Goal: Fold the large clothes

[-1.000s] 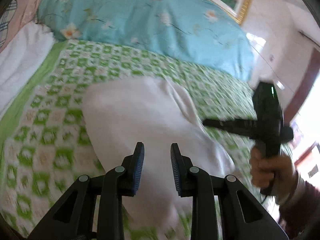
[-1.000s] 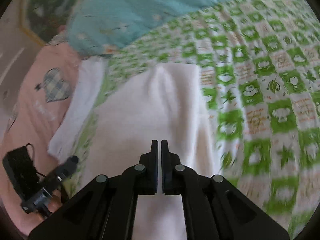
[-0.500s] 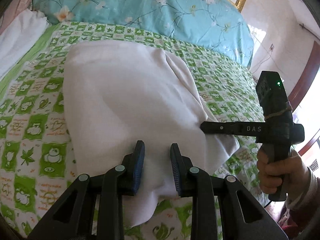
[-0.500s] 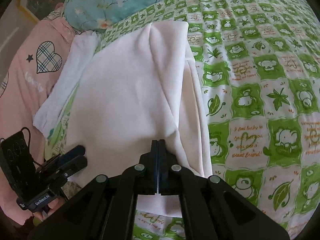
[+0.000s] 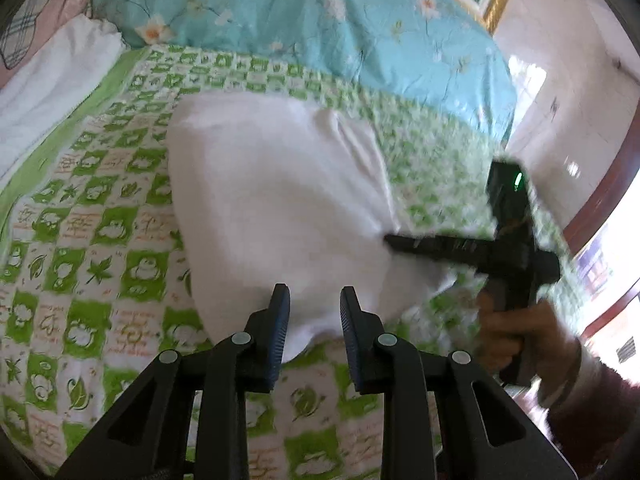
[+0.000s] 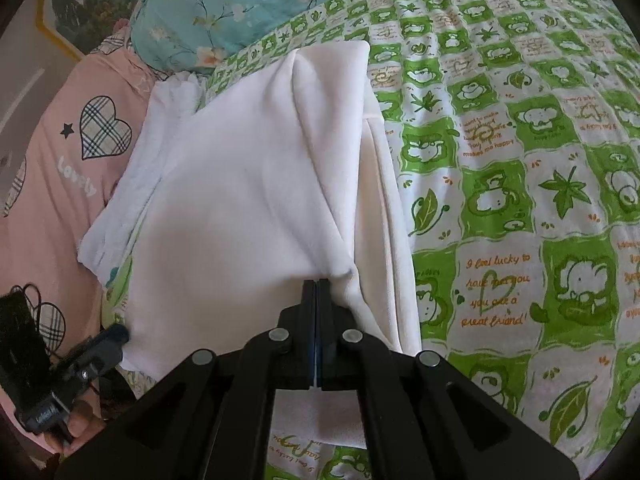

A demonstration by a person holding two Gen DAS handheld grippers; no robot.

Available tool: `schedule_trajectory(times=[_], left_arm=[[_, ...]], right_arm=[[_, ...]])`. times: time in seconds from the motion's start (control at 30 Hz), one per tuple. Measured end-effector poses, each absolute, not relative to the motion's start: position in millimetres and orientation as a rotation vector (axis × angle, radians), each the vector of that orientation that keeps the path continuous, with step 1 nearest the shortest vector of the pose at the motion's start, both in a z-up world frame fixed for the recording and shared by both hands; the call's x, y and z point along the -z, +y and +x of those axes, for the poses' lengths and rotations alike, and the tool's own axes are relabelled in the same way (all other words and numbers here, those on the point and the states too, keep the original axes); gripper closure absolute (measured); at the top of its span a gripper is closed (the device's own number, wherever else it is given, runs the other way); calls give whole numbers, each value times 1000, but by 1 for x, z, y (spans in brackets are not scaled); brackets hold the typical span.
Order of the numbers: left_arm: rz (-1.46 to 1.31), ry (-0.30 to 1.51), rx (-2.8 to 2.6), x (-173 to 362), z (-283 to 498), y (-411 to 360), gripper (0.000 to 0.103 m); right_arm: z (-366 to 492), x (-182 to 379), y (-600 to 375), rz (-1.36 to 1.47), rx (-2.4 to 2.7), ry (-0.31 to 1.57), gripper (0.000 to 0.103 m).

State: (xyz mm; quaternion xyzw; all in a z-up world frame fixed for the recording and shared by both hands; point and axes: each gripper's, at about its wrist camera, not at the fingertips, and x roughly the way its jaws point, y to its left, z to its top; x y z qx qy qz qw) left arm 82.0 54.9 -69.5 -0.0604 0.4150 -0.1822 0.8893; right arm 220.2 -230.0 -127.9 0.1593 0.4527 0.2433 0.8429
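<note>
Status of white garment [image 6: 248, 184]: laid flat on the bed [image 6: 520, 200], long axis running away towards the blue pillow [image 6: 224, 12], with a doubled strip of cloth along its right edge. Blurred and mid-descent a second ago; settled and sharp in the right wrist view now. Judged as a fold just laid down.

Status of right hand-held gripper [image 6: 316, 286]: pressed together, pinching a gathered tuck of the garment at its near right part. Cloth visibly drawn into the tips, and a sliver of white showing in the slit behind them. Same clamp as half a second ago; hardly shifted since.

Status of left hand-held gripper [image 5: 314, 320]: spread part-way, gap unchanged over the last second, nothing pinched. Near hem of the garment visible through the gap, not touching either pad. Drawn back since half a second ago: then the cloth ran down between the fingers almost to the frame's bottom, now it stops just past the tips. Left wrist view smeared again, consistent with movement. Seen from the right wrist view, tip just at the garment's near left corner; contact not determinable.

Meaning for the task:
- One fold judged complete; garment not yet compact.
- Release at the right still pending.
- Next likely requirement: a fresh grip on the near hem or corner with the left.
- Risk: dragging the tuck out of line if pulled before release.
</note>
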Motion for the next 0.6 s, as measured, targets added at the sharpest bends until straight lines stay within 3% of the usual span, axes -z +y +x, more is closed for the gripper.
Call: schedule_trajectory(times=[0.03,0.17,0.3,0.43,0.5,0.57,0.6], left_arm=[[-106,885,378,79,85,54,79],[-196,912,433,98,100,68,102],[-358,936,480,108,105,85,103],[-306,931,420,90,94,79,101],[-261,912,398,76,84,73,84],[-229,881,361,63,73,72,34],[-207,860,319,56,68,72,27]], right_arm=[[220,128,-230,340,-516,953,103],[220,129,-231,345,-513,950,103],[220,129,-232,356,-516,957,103],[219,126,-233,354,-512,971,103],[214,118,-232,329,-502,976,101],[206,107,-229,294,-492,967,101],[200,102,-227,276,-486,962,100]])
